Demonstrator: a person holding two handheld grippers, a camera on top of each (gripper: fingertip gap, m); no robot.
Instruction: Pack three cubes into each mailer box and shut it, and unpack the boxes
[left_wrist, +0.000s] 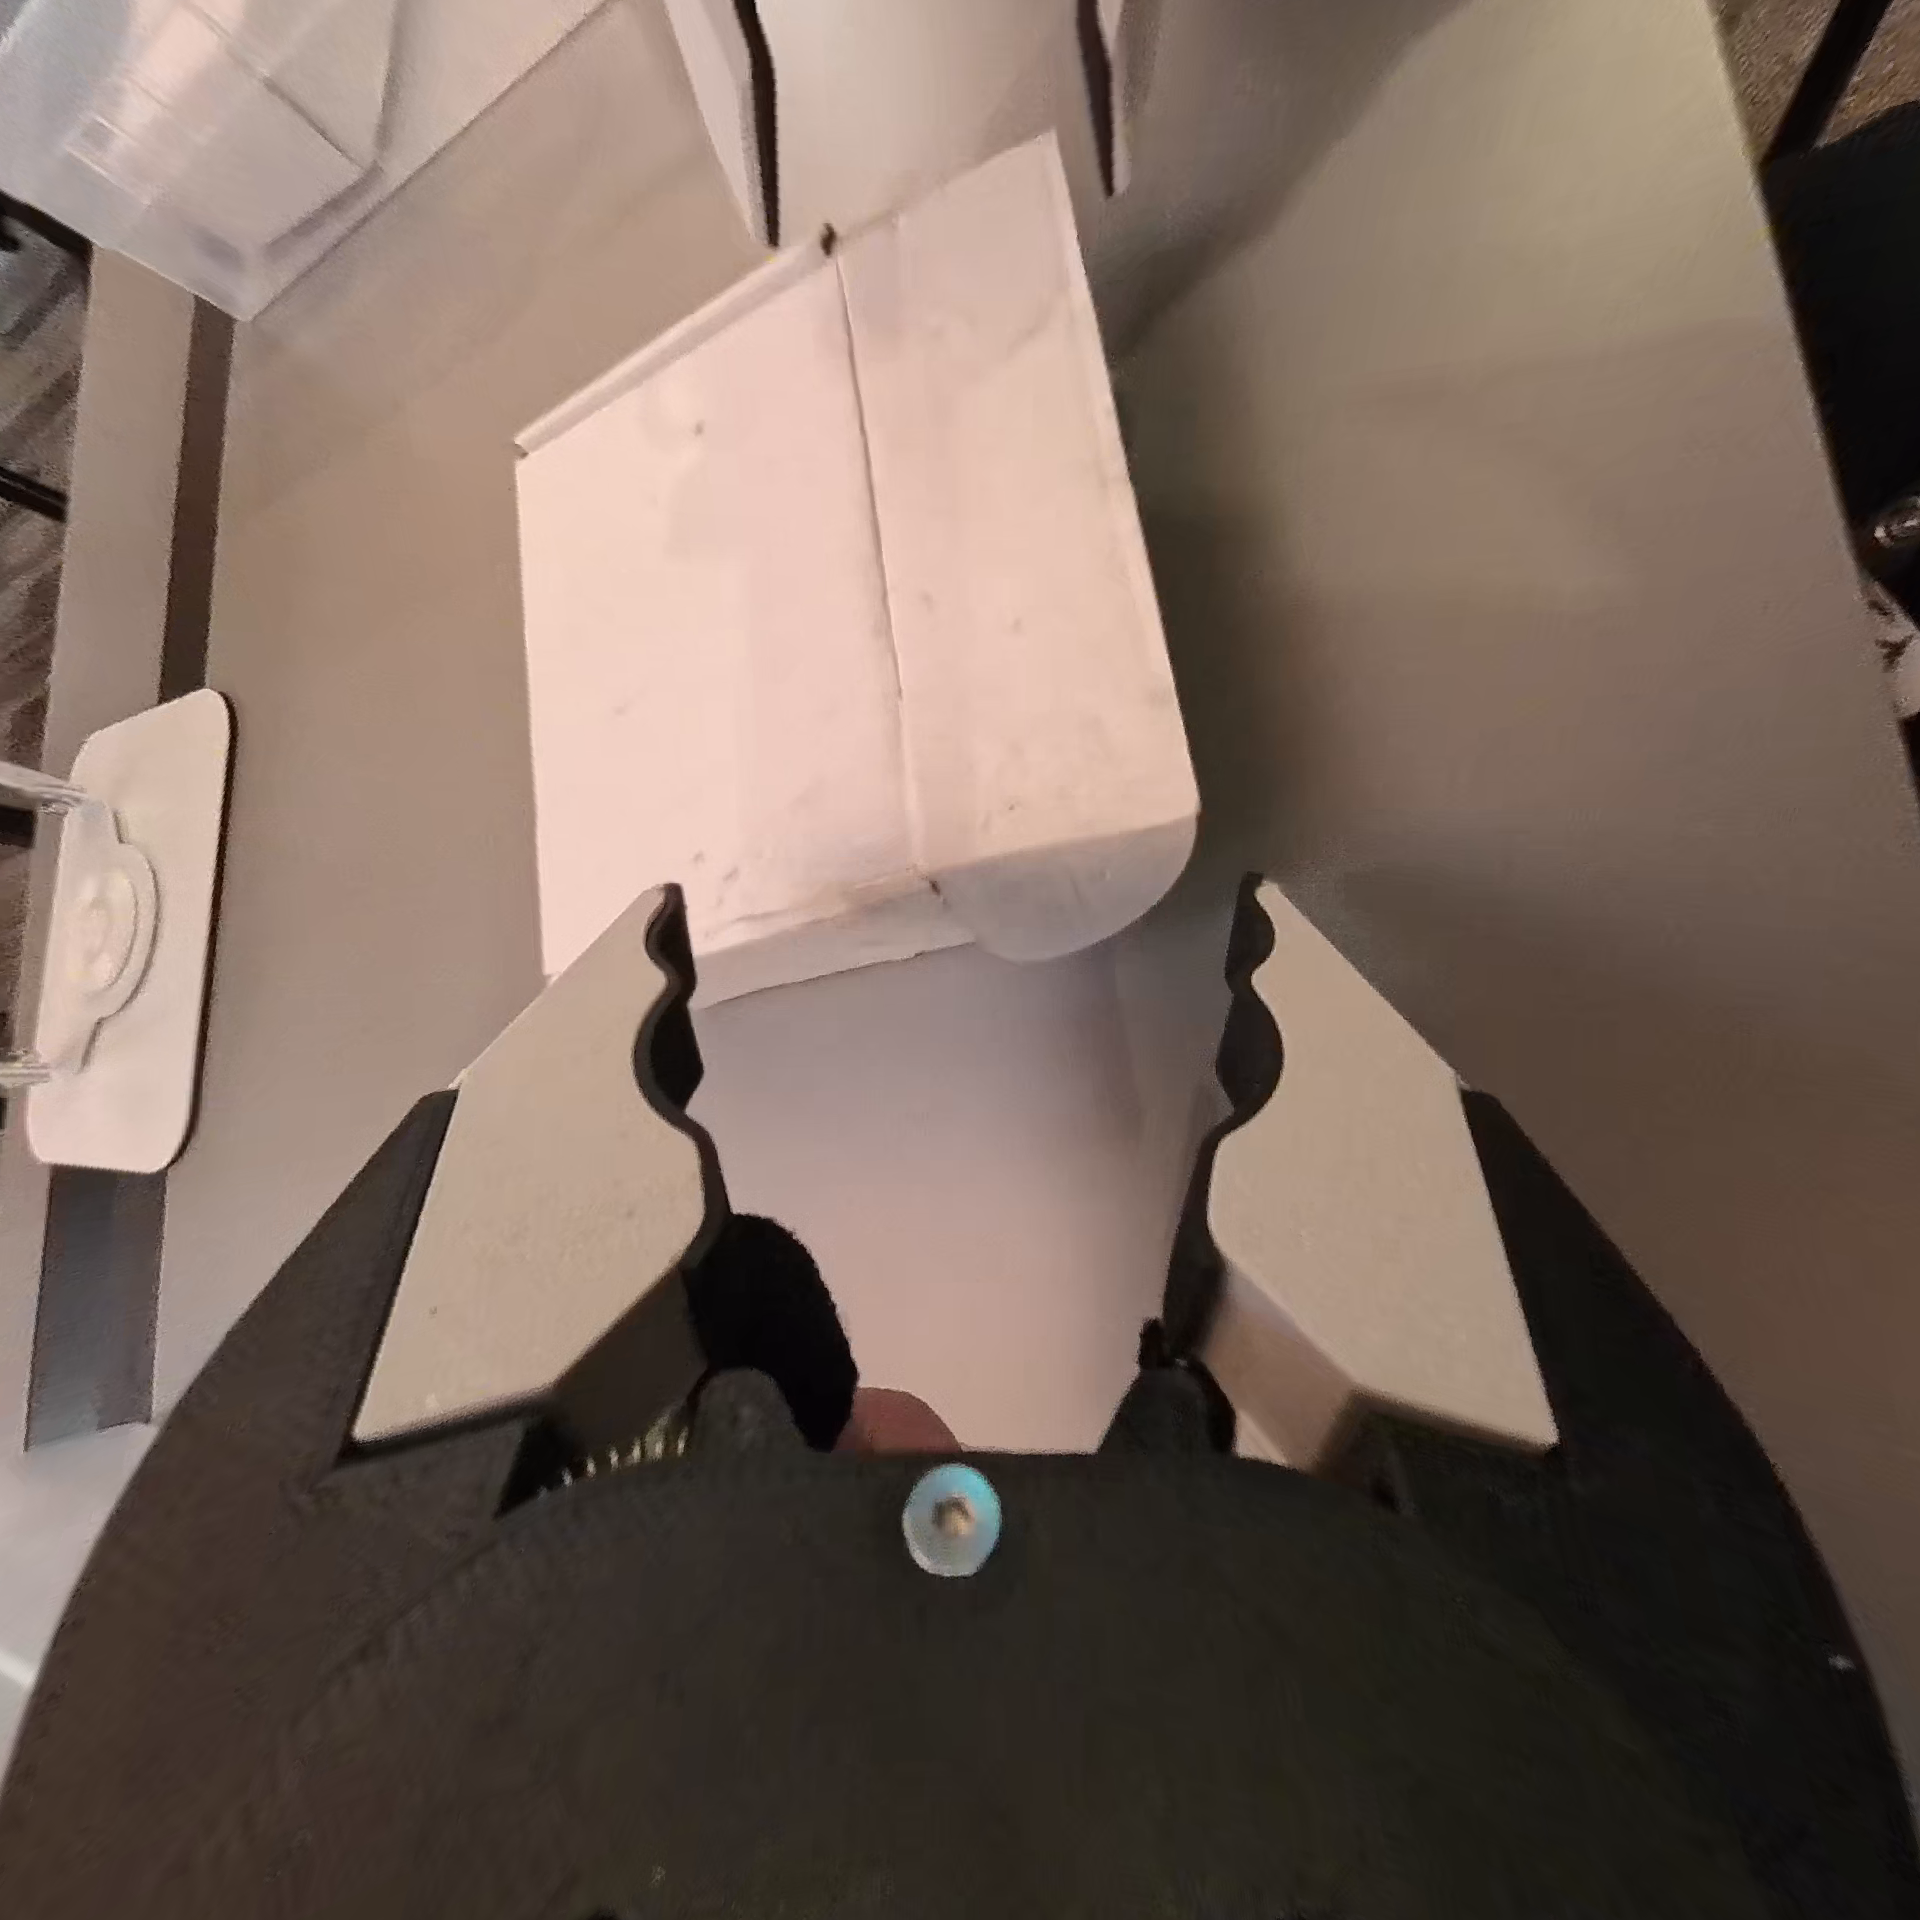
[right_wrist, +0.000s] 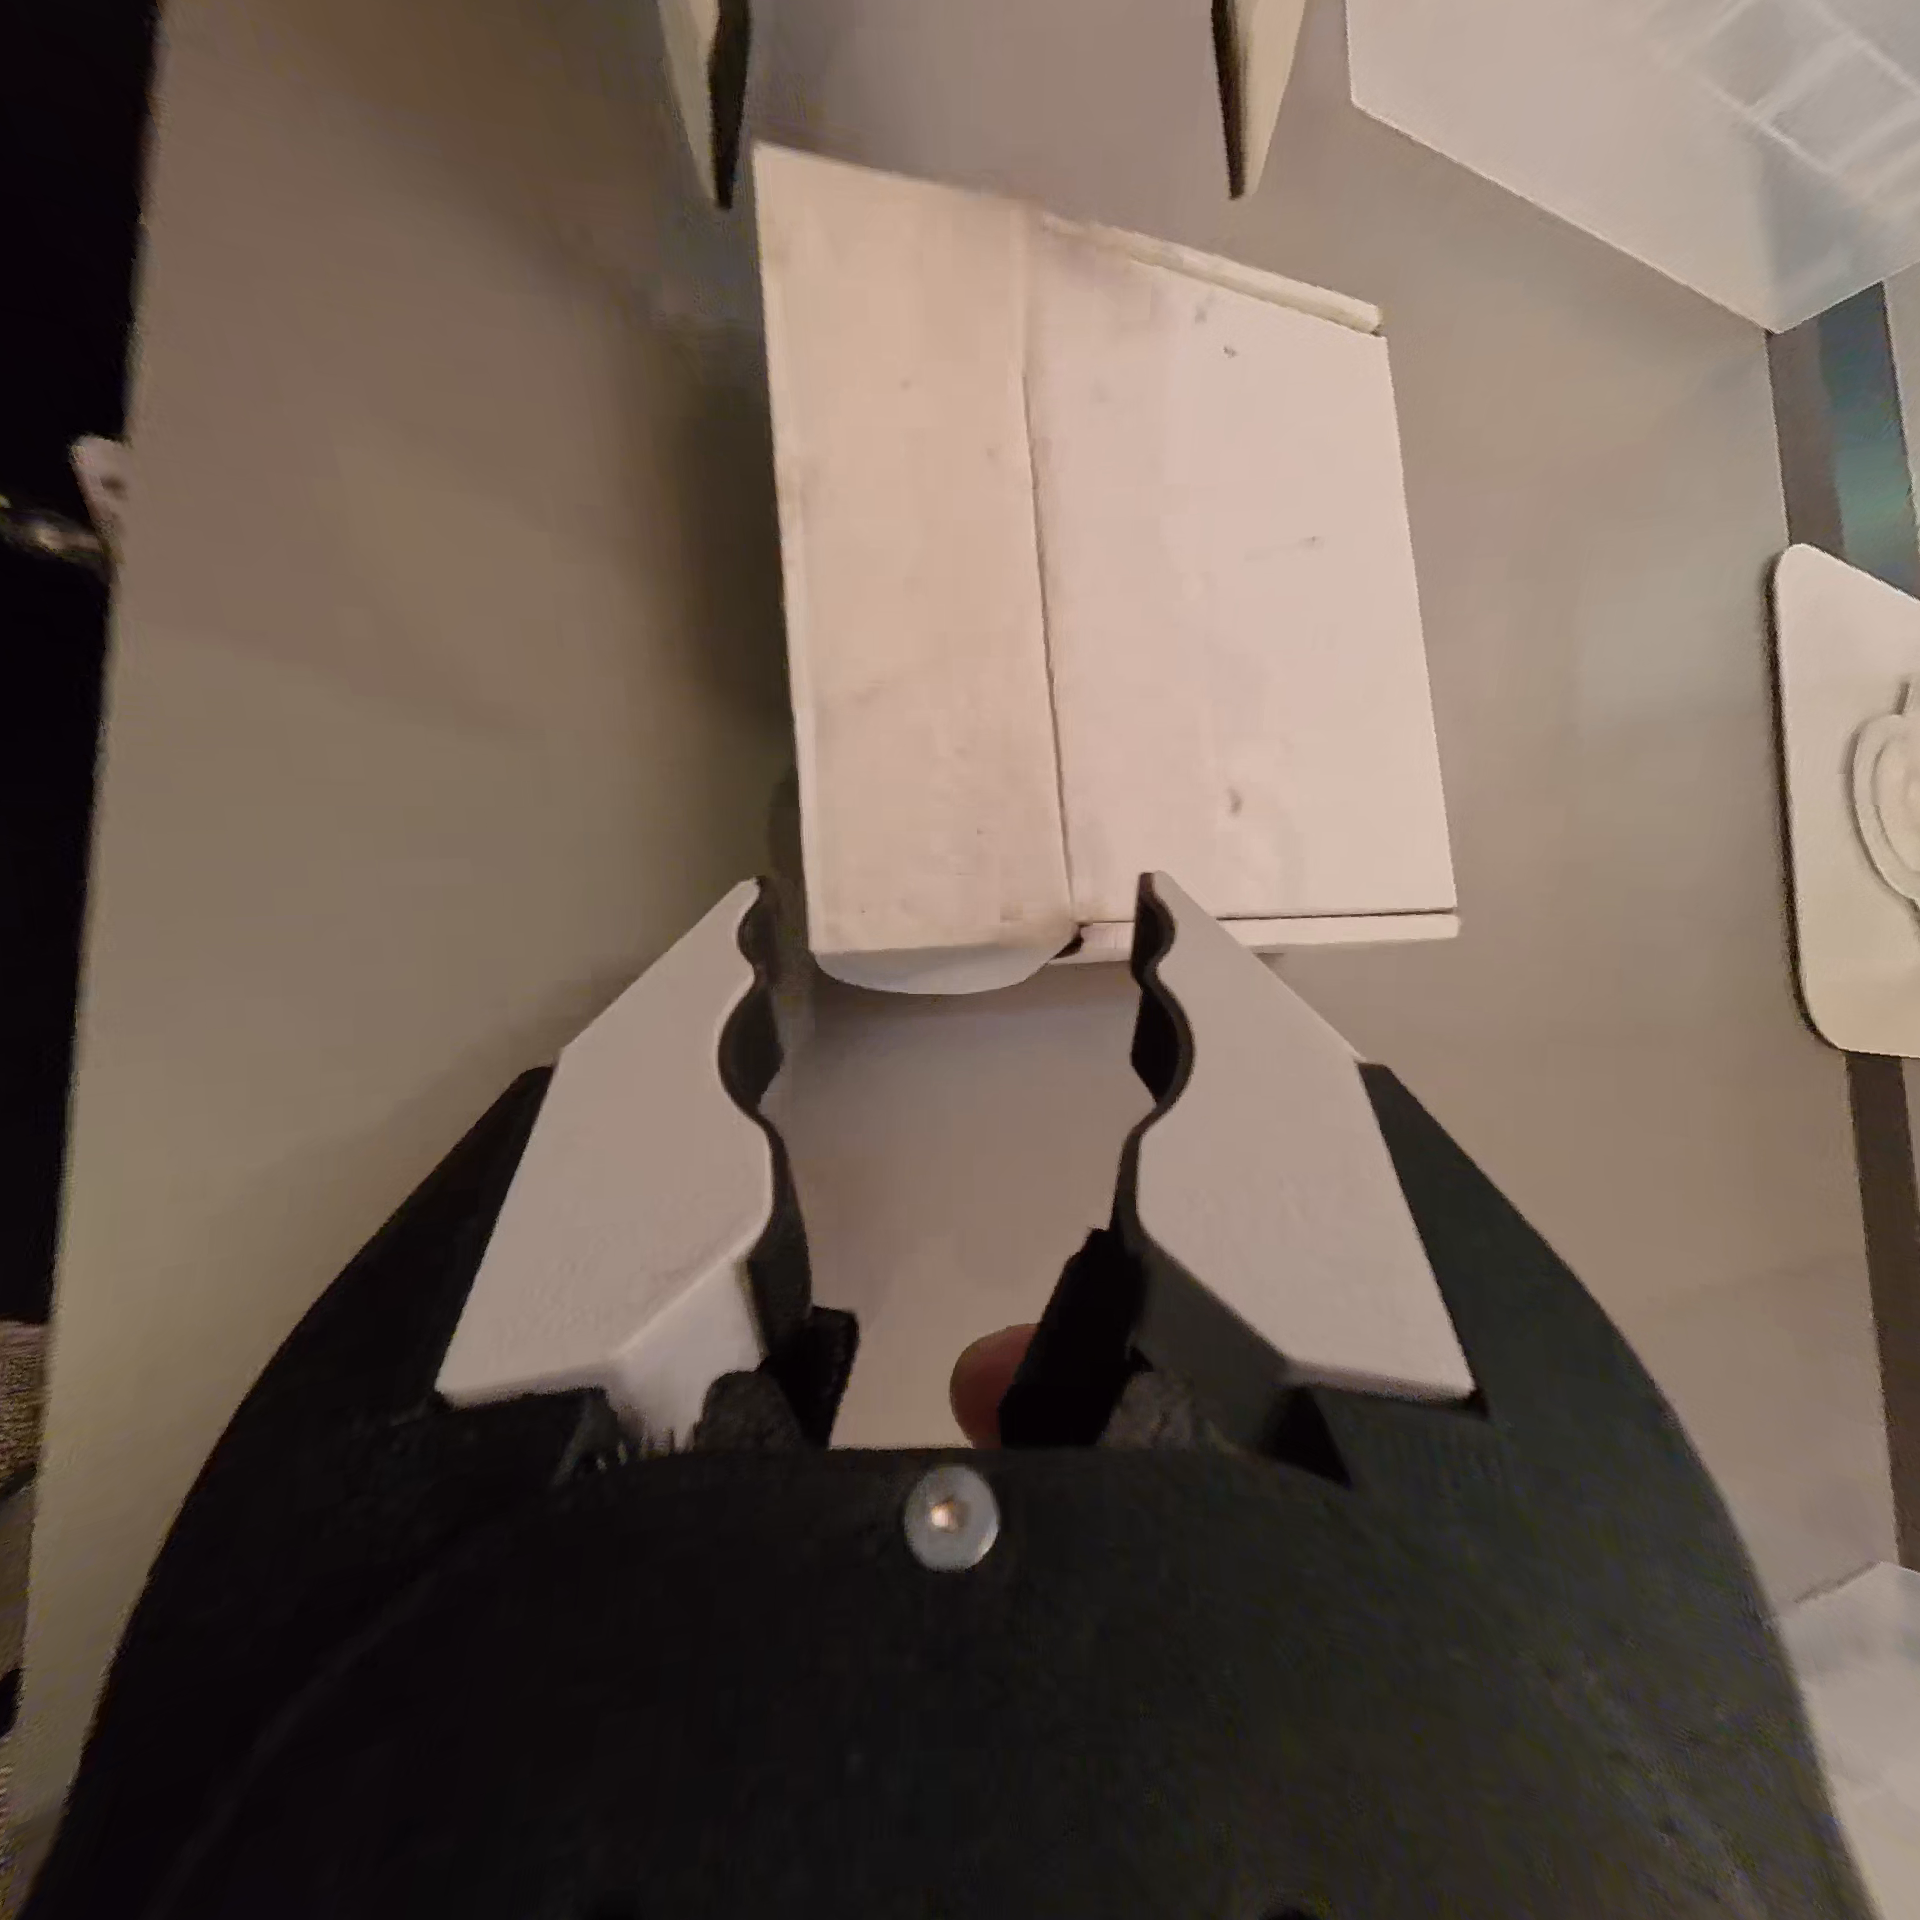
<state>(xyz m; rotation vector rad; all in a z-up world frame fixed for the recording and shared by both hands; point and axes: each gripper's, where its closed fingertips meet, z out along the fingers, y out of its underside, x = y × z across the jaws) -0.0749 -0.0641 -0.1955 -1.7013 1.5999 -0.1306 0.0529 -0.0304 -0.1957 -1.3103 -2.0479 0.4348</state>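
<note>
A shut white mailer box (left_wrist: 831, 623) lies on the grey table (left_wrist: 1455, 727), its lid down and its front flap folded over. My left gripper (left_wrist: 961, 904) is open and empty, its tips just short of one end of the box. My right gripper (right_wrist: 951, 899) is open and empty at the opposite end of the same box (right_wrist: 1091, 592), its tips beside the flap's rounded tab (right_wrist: 925, 971). Each view shows the other gripper's fingers at the far end of the box, in the left wrist view (left_wrist: 935, 104) and in the right wrist view (right_wrist: 977, 104). No cubes show.
A translucent plastic bin (left_wrist: 208, 135) stands at the far left in the left wrist view and at the far right in the right wrist view (right_wrist: 1662, 135). A white rounded plate with a clear fitting (left_wrist: 125, 935) sits at the table's edge. Dark floor lies beyond the table edge (left_wrist: 1829, 312).
</note>
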